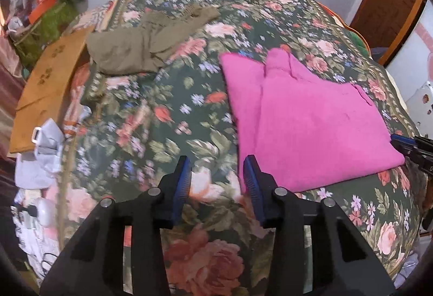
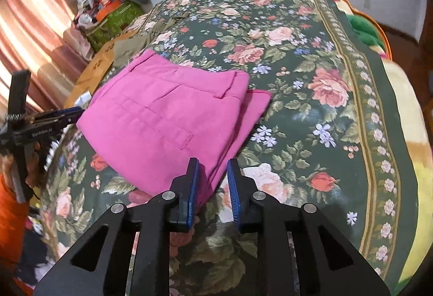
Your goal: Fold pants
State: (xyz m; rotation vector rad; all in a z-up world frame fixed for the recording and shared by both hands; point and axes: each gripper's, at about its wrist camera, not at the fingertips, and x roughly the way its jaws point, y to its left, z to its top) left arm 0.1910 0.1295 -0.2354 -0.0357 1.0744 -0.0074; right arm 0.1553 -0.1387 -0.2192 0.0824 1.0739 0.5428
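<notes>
The pink pants (image 2: 162, 117) lie folded in a compact stack on the floral bed (image 2: 311, 112), between both tools. The right tool (image 2: 212, 182), spread and empty, sits at their near corner; the left tool (image 1: 216, 179), likewise spread, hovers beside their edge.

A bed covered by a dark green floral bedspread (image 1: 151, 117) fills the frame centre. An olive-brown garment (image 1: 140, 44) lies crumpled on it at upper left. A brown cardboard sheet (image 1: 48, 87) sits along the left edge, with white plastic bags (image 1: 40, 155) below it. A cluttered pile with a green box (image 2: 113, 17) occupies the upper left. Pink curtains (image 2: 29, 33) hang at far left.
</notes>
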